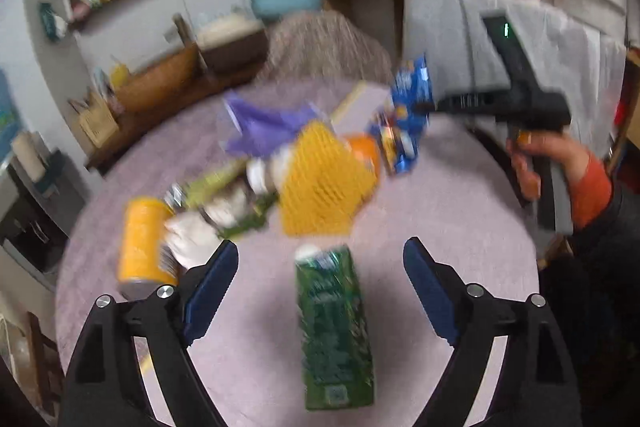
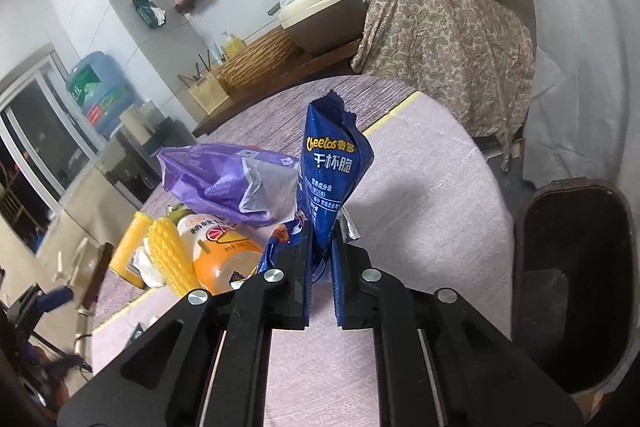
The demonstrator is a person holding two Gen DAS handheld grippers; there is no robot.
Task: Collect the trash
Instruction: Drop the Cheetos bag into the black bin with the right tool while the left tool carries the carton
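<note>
The right gripper [image 2: 321, 247] is holding a blue Cheetos bag [image 2: 332, 171] upright, its jaws clamped on the bag's lower end, above the round table [image 2: 420, 187] covered in a lilac cloth. In the left wrist view the same bag [image 1: 410, 95] is hanging from the right gripper [image 1: 424, 107] over the far side of the table [image 1: 440, 211].

The left gripper [image 1: 320, 279] is hovering with its jaws wide apart, and a green carton [image 1: 332, 327] is lying flat on the cloth between them, touching neither one.

The rest of the trash is lying in a loose heap mid-table: a purple plastic bag [image 2: 224, 183], a yellow honeycomb paper piece [image 2: 168, 255], an orange-labelled bottle [image 2: 220, 251], a yellow can [image 1: 144, 239] on its side and a second blue snack wrapper [image 1: 396, 147].

A dark bin [image 2: 576, 287] is standing just beside the table's right edge, its mouth open; the inside is looking dark, with only a flat grey patch showing, and what it holds cannot be told.
</note>
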